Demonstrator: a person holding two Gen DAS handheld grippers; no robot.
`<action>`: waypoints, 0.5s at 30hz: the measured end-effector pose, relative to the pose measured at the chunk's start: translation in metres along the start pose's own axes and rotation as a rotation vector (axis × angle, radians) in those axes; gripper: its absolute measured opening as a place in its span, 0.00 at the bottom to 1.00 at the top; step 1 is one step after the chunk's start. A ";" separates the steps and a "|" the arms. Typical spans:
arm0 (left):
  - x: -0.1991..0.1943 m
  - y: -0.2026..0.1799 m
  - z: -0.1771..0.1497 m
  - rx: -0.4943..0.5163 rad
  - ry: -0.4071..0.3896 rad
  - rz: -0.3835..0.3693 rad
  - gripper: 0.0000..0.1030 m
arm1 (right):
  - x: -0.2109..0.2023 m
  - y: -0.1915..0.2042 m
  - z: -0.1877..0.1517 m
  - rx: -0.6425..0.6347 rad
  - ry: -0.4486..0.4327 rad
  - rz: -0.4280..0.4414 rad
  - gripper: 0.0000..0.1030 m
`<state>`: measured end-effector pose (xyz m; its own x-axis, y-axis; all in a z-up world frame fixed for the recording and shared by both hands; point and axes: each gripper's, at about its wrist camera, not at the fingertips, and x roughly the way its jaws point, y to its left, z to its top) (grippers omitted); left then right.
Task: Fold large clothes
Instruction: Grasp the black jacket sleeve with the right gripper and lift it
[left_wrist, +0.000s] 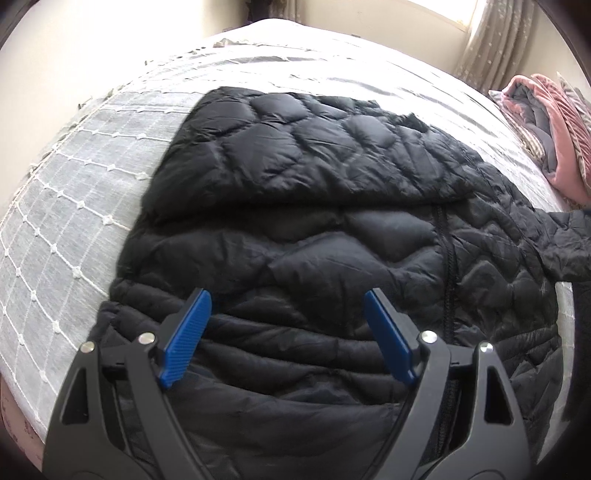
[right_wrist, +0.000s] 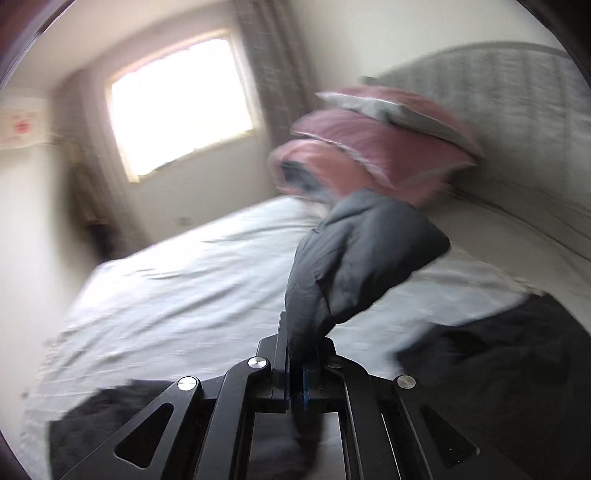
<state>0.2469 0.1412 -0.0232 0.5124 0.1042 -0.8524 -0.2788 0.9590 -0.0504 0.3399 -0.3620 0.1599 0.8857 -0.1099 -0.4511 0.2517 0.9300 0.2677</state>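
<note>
A black quilted puffer jacket (left_wrist: 314, 221) lies spread on the bed, its zipper (left_wrist: 448, 266) running down the right side and one part folded over across the top. My left gripper (left_wrist: 288, 317) is open, its blue pads (left_wrist: 186, 339) hovering just above the jacket's near part, holding nothing. My right gripper (right_wrist: 295, 354) is shut on a dark part of the jacket (right_wrist: 354, 258), probably a sleeve, lifted above the bed. The right wrist view is blurred by motion. More of the jacket (right_wrist: 498, 354) lies lower right there.
The bed has a white sheet (right_wrist: 184, 288) and a grey cover with white netting (left_wrist: 66, 206) at the left. Pink and grey pillows (right_wrist: 373, 147) are stacked by the grey headboard (right_wrist: 517, 110); they also show in the left wrist view (left_wrist: 554, 122). A window (right_wrist: 177, 99) with curtains is behind.
</note>
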 end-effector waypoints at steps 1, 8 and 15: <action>-0.001 0.006 0.001 -0.012 -0.002 0.002 0.82 | -0.002 0.024 -0.001 -0.021 -0.005 0.041 0.03; -0.003 0.052 0.009 -0.139 0.000 -0.017 0.82 | 0.020 0.198 -0.059 -0.277 0.068 0.210 0.03; 0.002 0.067 0.010 -0.191 0.035 -0.067 0.82 | 0.086 0.294 -0.216 -0.620 0.317 0.205 0.04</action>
<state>0.2371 0.2083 -0.0237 0.5072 0.0295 -0.8613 -0.3955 0.8959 -0.2022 0.4055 -0.0219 0.0157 0.7122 0.1078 -0.6936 -0.2584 0.9590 -0.1162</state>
